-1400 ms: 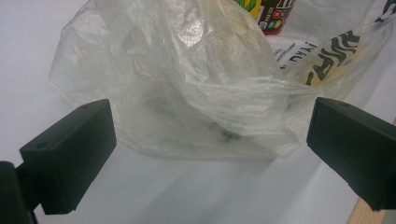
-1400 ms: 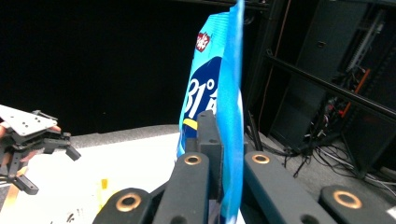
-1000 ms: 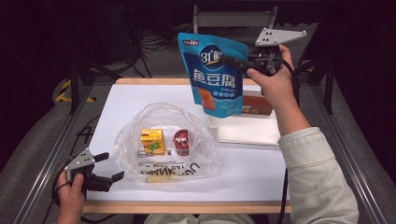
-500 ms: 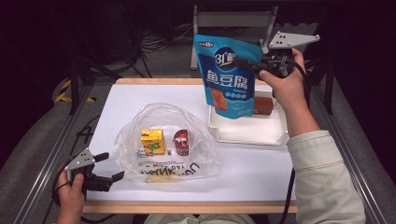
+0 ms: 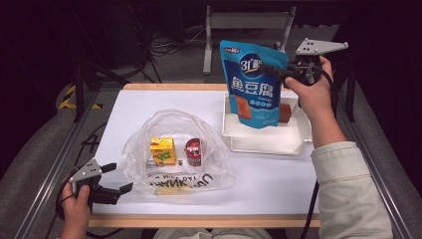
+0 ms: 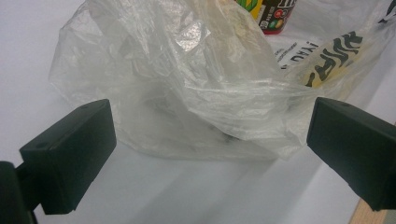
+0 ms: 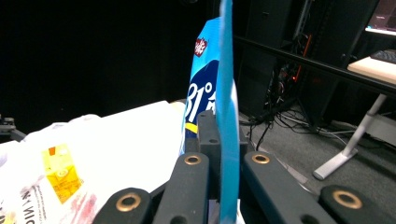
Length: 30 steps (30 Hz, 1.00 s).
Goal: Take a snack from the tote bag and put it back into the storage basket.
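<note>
While we look from the high view, our right gripper [image 5: 278, 74] pinches the tall blue foil snack pouch [image 5: 254, 84] over the white tray [image 5: 268, 142] at the table's far right edge, presumably for bagging. Left gripper view: jaws spread wide before the clear crinkled plastic bag [image 6: 187, 84]. Right gripper view: pouch edge clamped.

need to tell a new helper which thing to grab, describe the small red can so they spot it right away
Start at the white table and find the crumpled clear plastic bag lying near its front left. Two items show inside it, side by side: a yellow carton and, just to its right, the red can. The can is the only round, dark red thing in the bag.
</note>
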Available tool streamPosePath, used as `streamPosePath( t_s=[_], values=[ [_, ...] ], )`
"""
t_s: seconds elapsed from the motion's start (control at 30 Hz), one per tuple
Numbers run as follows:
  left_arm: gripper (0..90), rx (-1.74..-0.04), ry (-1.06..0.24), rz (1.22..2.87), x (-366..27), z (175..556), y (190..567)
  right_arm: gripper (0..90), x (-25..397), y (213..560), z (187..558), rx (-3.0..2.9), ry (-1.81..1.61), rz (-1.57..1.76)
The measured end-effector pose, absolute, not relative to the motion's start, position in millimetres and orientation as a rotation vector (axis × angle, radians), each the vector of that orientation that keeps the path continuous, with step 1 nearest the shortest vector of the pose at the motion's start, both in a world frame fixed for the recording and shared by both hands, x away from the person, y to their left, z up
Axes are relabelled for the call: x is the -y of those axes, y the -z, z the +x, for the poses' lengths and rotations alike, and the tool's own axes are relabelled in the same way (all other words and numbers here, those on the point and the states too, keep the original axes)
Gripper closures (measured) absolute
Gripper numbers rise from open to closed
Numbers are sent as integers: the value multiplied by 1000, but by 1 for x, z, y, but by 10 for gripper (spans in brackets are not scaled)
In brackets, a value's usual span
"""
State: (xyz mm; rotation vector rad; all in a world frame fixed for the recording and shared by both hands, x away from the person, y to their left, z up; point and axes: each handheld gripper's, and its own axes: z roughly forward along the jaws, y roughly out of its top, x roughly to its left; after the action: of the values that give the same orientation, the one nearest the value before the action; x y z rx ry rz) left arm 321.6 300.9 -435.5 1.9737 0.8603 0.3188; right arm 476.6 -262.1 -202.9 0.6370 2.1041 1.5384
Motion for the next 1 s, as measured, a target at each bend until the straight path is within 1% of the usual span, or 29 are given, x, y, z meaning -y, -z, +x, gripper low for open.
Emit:
streamPosePath(
  t_s=[0.5, 1.0],
  values=[
    [18, -865, -318, 1973, -301, 322, 436, 900, 278, 227, 492, -2112, -1522, 703],
    [18, -859, -324, 1976, -302, 321, 436, 900, 277, 252, 508, -2124, -1512, 749]
  ],
)
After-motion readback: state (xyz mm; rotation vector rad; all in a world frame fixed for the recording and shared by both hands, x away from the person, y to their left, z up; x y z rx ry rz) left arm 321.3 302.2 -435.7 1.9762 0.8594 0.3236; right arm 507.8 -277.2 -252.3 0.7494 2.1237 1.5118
